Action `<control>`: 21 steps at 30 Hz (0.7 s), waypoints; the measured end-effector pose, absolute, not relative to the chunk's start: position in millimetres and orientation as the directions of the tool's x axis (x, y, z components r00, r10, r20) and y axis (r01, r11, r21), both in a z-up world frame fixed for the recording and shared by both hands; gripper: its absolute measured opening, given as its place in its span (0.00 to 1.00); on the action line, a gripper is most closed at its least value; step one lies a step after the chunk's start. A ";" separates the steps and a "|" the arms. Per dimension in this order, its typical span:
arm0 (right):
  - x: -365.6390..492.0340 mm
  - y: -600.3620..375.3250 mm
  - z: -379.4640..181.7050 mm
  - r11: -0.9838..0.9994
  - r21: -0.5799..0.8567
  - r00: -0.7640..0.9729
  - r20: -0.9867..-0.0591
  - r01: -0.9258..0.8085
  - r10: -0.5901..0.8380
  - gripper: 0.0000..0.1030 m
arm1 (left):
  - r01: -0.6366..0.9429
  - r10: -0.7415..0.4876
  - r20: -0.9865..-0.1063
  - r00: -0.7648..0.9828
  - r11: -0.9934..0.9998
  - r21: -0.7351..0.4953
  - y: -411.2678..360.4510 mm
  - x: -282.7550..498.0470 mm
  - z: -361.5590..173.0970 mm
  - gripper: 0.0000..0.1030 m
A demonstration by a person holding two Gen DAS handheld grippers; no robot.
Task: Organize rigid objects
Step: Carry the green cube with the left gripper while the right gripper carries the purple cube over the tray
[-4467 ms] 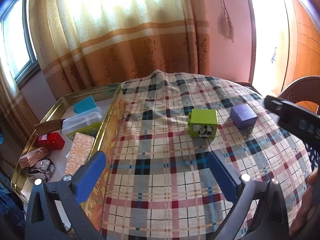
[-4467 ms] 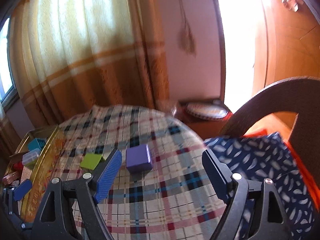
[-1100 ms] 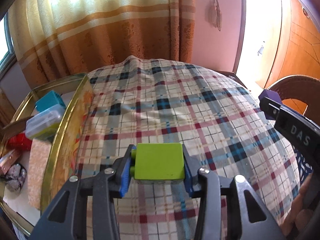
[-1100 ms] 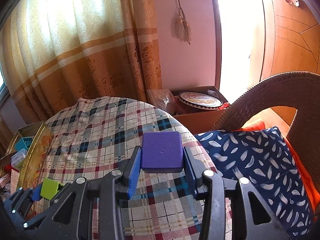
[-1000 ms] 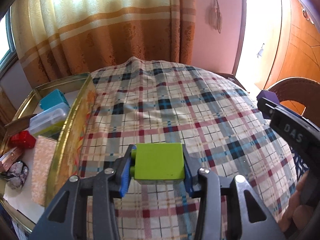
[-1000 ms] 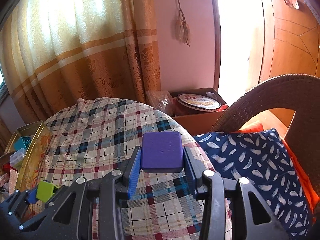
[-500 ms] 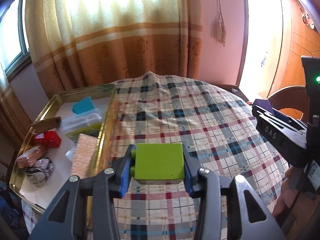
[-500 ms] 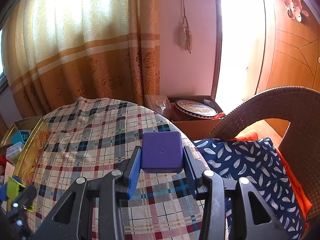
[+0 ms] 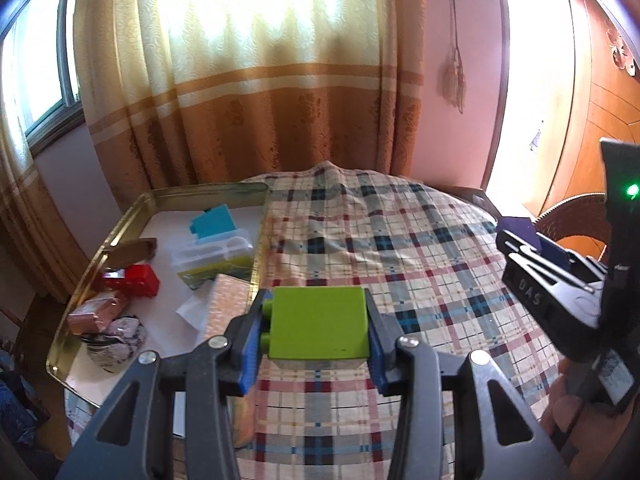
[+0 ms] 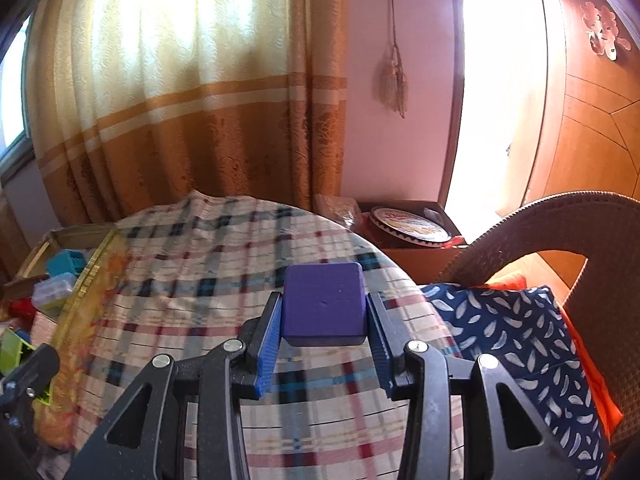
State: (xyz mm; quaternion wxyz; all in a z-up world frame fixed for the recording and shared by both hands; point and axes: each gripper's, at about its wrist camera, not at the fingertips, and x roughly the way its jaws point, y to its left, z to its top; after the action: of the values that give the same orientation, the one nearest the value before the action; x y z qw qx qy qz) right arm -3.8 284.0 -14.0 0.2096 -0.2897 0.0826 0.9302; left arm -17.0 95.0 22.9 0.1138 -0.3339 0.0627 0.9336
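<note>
— Left gripper (image 9: pixel 316 338)? 
— Pinching the green block (image 9: pixel 318 322) between both blue fingers (image 9: pixel 251 354), one pad pressed flat on each side. Held off the plaid cloth of the bench (image 9: pixel 400 248), top face level, two round studs poking out toward the left pad.

— Right gripper (image 10: pixel 323 344)? 
— Clamped the same way on the purple block (image 10: pixel 323 306): squeezed between the blue fingers (image 10: pixel 267 350), flat top facing up, raised above the cloth near the bench's right rim. Also visible from the left wrist camera, far right of the left fingers, with a sliver of purple showing at its tip.

— Anything ahead of the left fingers? 
— Forward and to the left, the gold tray (image 9: pixel 120 232), its near wall just beside the left pad. Inside: a teal block (image 9: pixel 212 222) farthest away, a clear plastic case (image 9: pixel 216 250) closer in, then a red block (image 9: pixel 138 280), a pink patterned box (image 9: pixel 228 306) nearest the fingers, and a copper-wrapped piece (image 9: pixel 96 314) next to a crumpled dark-and-white bundle (image 9: pixel 120 336) at the near left corner.

— And around the right fingers? 
— Same tray far off to the left; a wicker chair (image 10: pixel 560 232) with a blue feather-print cushion (image 10: pixel 512 344) immediately right; a round tin (image 10: pixel 410 226) in a cardboard box beyond the bench edge. Striped curtain (image 10: pixel 192 120) straight ahead.
</note>
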 end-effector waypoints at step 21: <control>-18.0 166.6 24.5 -0.980 0.068 -0.855 -0.503 -0.186 0.127 0.42 | -0.016 -0.034 -0.605 -0.795 -0.997 0.076 -6.4 -29.8 40.9 0.41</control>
State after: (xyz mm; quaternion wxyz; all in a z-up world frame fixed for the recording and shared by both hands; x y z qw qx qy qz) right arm -18.0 166.6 24.5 0.0816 -0.2569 0.0572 0.9613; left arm -29.8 -6.4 40.9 -0.0046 -0.3198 0.0387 0.9467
